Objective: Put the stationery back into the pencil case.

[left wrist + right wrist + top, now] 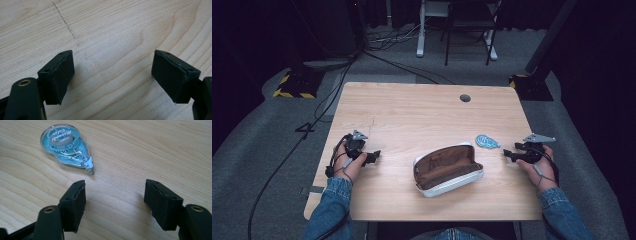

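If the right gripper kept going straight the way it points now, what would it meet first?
Probably the correction tape dispenser, lying just ahead and a little left of the right gripper. Its jaws are open and empty; a dead-straight path might just skim past its tip.

— What lies on the worktop?
— An open pencil case near the front, brown inside. A blue correction tape lies just beyond it, rightward.

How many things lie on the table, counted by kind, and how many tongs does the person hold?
Pencil case, open, brown inside, white outside: 1
Correction tape dispenser, clear blue: 1
Tongs, both open and empty: 2, the left tongs and the right tongs
Total: 4
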Available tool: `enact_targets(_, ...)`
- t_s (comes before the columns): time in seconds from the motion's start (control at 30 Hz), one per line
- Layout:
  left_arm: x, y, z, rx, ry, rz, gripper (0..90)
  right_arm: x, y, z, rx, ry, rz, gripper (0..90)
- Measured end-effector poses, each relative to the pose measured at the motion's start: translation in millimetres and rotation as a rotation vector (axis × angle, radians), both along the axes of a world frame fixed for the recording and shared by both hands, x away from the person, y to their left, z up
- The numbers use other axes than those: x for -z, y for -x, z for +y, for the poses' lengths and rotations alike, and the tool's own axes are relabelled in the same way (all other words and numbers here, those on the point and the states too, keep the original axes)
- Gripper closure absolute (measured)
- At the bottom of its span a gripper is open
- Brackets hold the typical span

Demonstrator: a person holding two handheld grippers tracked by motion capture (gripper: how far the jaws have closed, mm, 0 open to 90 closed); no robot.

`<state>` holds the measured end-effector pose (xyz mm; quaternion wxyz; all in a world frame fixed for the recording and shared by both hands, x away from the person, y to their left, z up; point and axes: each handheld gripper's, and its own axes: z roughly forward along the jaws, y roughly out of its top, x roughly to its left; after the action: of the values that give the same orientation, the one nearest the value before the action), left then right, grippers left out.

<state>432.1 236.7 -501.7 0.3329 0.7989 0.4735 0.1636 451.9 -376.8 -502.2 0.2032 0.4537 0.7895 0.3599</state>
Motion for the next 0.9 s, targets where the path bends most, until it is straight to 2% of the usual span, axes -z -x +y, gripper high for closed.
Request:
enact_targets(0.1,2.4,-0.8,-1.1,0.003,-0.018,-0.023,17.0,-2.3,-0.8,0.6,-0.005,0.01,0.018,37.9)
enact_targets(0.27,2.5,-0.6,-1.5,-0.002,-0.02,-0.025,16.8,-9.4,-3.9,1.5,-0.002,0.047,0.086,37.7)
enact_targets(0.37,2.4,-0.4,-3.3,-0.016,-0.02,-0.022,16.6,-13.4,-5.8,0.7,-0.001,0.05,0.124,37.1)
enact_targets(0.53,2.6,-0.7,-4.2,-0.02,-0.018,-0.022,16.4,-20.2,-6.7,1.2,-0.011,0.047,0.126,37.0)
enact_targets(0.63,2.9,-0.9,-5.3,-0.02,-0.016,-0.024,16.0,-24.8,-6.5,4.0,-0.024,0.05,0.147,39.1)
enact_targets(0.77,2.7,0.0,-6.4,-0.007,-0.019,-0.024,16.0,-33.5,-7.9,10.4,-0.064,0.096,0.175,36.9)
enact_targets(0.9,2.8,0.6,-7.0,-0.012,-0.016,-0.023,16.1,-39.8,-12.8,15.5,-0.096,0.121,0.19,32.7)
